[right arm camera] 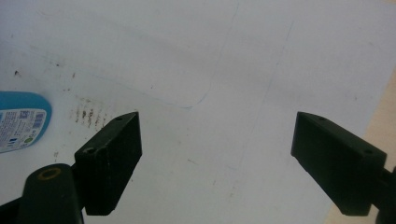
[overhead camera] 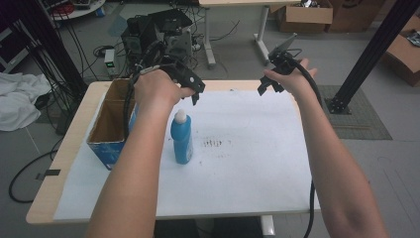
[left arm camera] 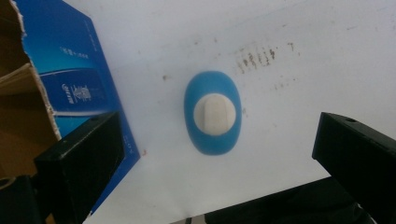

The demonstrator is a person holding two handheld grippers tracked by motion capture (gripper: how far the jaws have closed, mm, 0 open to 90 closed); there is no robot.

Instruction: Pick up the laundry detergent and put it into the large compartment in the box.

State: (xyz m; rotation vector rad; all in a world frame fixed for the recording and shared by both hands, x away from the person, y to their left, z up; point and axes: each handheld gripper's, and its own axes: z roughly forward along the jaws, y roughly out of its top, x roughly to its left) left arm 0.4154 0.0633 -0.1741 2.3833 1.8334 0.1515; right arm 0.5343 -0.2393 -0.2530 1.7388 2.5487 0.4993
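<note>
A: Start at the left tool [overhead camera: 194, 91]. How does it stand?

B: Its two black jaws are spread wide and pinch nothing. In the left gripper view it looks straight down on the blue plastic bottle with the white cap [left arm camera: 213, 113], which sits between the jaws but well below them, untouched.

A: And the right tool [overhead camera: 267, 85]?

B: Spread as well, with nothing between its jaws. It hangs over the far right part of the white paper sheet [overhead camera: 247, 163], well apart from the bottle [overhead camera: 181, 137].

A: Where exactly is the bottle?

B: Upright on the sheet, left of the middle, just beside the open blue cardboard box [overhead camera: 110, 130]. A narrow gap of paper shows between them in the left gripper view.

A: Describe the surface.

B: A light wooden surface [overhead camera: 44, 198], mostly covered by the sheet; bare wood shows along its left edge and far edge. A patch of dark smudges [overhead camera: 214, 144] marks the paper to the right of the bottle.

A: The arms?

B: Both bare forearms come up from the near edge. The left hand [overhead camera: 156, 91] is held above the box and bottle; the right hand [overhead camera: 292, 79] is raised near the far right corner.

A: Open room?

B: The sheet's whole middle and right are bare. Beyond the far edge stand dark equipment with cables [overhead camera: 158, 34], another table's legs and cardboard cartons [overhead camera: 304, 15] on a grey floor; a black metal post [overhead camera: 371, 54] rises at the right.
</note>
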